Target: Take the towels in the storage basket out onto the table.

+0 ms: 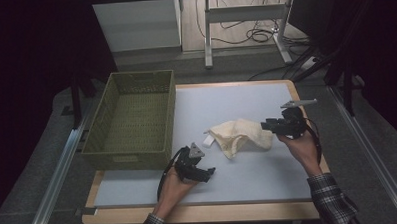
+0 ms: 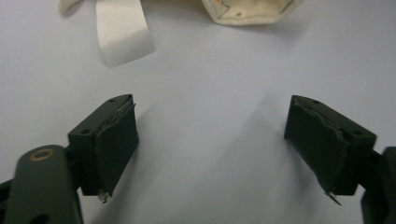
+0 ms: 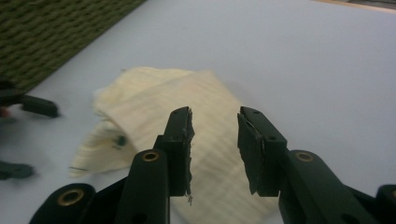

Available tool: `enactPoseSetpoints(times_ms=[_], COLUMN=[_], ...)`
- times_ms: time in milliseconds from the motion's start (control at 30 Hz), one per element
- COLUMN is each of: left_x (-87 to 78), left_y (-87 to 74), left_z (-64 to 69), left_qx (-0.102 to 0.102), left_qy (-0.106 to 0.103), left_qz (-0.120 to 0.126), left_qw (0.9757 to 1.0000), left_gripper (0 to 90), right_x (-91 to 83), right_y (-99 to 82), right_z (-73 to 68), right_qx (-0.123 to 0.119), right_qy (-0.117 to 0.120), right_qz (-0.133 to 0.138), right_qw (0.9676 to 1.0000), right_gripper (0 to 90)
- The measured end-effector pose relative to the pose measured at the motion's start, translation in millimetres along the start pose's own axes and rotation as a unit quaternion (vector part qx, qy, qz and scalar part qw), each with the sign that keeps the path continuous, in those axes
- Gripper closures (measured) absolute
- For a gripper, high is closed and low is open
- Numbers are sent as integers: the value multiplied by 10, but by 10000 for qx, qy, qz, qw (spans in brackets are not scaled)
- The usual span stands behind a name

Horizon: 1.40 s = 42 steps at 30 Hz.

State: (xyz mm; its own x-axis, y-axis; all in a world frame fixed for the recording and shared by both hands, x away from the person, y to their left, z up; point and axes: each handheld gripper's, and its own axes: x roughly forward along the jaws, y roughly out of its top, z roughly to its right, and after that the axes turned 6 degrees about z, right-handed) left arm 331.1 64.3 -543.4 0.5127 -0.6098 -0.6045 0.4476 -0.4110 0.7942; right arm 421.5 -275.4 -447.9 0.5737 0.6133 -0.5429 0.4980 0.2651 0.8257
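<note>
We held both grippers over the folded cream towel (image 1: 241,135), which lay mid-table beside the green woven basket (image 1: 131,119). The right gripper (image 3: 215,140) stood parted and empty above it; the left gripper (image 2: 210,135) gaped wide. A shallow pinch risked unfolding it.

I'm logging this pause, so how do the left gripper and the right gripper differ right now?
The left gripper has its fingers spread wide over bare mat, short of the cream cloth; the right gripper has a narrower gap and hangs at the cloth's edge. Both are open and hold nothing.
</note>
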Motion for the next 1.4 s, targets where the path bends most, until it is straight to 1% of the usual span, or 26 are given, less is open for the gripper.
enactPoseSetpoints(times_ms=[33, 133, 267, 367, 400, 433, 467, 500, 533, 567, 600, 633, 733, 833, 867, 900, 967, 1000, 1100, 1167, 1200, 1233, 1267, 1300, 1367, 1400], left_x=[5, 14, 23, 25, 25, 24, 24, 23, 23, 23, 23, 22, 23, 65, 65, 103, 118, 147, 198, 255, 255, 321, 321, 386, 413, 435], left_y=[5, 6, 7, 5, 5, 5, 5, 5, 5, 6, 6, 7, 11, 88, 88, 180, 235, 351, 513, 601, 601, 672, 672, 719, 735, 747], left_z=[-15, 0, 22, 21, 21, 20, 20, 18, 18, 17, 17, 17, 15, -48, -48, -64, -73, -84, -109, -130, -130, -157, -157, -179, -187, -193], left_qx=[-47, 45, 110, 98, 98, 102, 102, 114, 114, 115, 115, 113, 68, -13, -13, 64, 134, 118, 142, 157, 157, 134, 134, 69, 70, 90], left_qy=[-12, 22, 65, 60, 60, 60, 60, 62, 62, 64, 64, 68, 59, -1, -1, 29, 73, 75, 100, 156, 156, 223, 223, 219, 221, 233], left_qz=[11, -24, -59, -43, -43, -48, -48, -57, -57, -58, -58, -58, -23, 32, 32, 54, 87, 134, 193, 191, 191, 193, 193, 210, 202, 186], left_qw=[10000, 10000, 9999, 9999, 9999, 9999, 9999, 9999, 9999, 9999, 9999, 9999, 10000, 10000, 10000, 10000, 9998, 9998, 9997, 9996, 9996, 9995, 9995, 9995, 9995, 9995], left_gripper=[179, 170, 155, 154, 154, 154, 154, 154, 154, 154, 156, 157, 179, 215, 227, 237, 244, 275, 302, 312, 320, 328, 332, 337, 342, 342], right_x=[59, 171, 356, 516, 516, 616, 616, 689, 689, 723, 723, 714, 675, 520, 520, 430, 385, 303, 198, 146, 146, 105, 105, 85, 61, 61], right_y=[14, 50, 73, 39, 39, 4, 4, -30, -30, -49, -49, -45, -21, 103, 103, 189, 231, 310, 409, 451, 451, 459, 459, 428, 366, 366], right_z=[-87, -265, -534, -692, -692, -736, -736, -732, -732, -694, -694, -651, -620, -543, -543, -487, -457, -385, -213, -52, -52, 122, 122, 291, 466, 466], right_qx=[-42, -180, -515, -920, -920, -1150, -1150, -1361, -1361, -1412, -1412, -1384, -1289, -1181, -1181, -1120, -1099, -1062, -883, -693, -693, -454, -454, -327, -44, -44], right_qy=[165, 479, 727, 681, 681, 530, 530, 258, 258, 214, 214, 166, 175, 67, 67, -35, -92, -227, -449, -607, -607, -722, -722, -1032, -1364, -1364], right_qz=[21, -2, -116, -277, -277, -411, -411, -589, -589, -668, -668, -665, -621, -317, -317, -208, -168, -95, -5, 23, 23, 37, 37, -61, -209, -209], right_qw=[9999, 9987, 9960, 9930, 9930, 9911, 9911, 9886, 9886, 9875, 9875, 9880, 9895, 9925, 9925, 9935, 9938, 9940, 9951, 9957, 9957, 9964, 9964, 9941, 9904, 9904], right_gripper=[629, 599, 546, 522, 522, 538, 538, 670, 670, 795, 795, 853, 863, 865, 865, 864, 864, 864, 863, 862, 862, 859, 859, 835, 755, 755])
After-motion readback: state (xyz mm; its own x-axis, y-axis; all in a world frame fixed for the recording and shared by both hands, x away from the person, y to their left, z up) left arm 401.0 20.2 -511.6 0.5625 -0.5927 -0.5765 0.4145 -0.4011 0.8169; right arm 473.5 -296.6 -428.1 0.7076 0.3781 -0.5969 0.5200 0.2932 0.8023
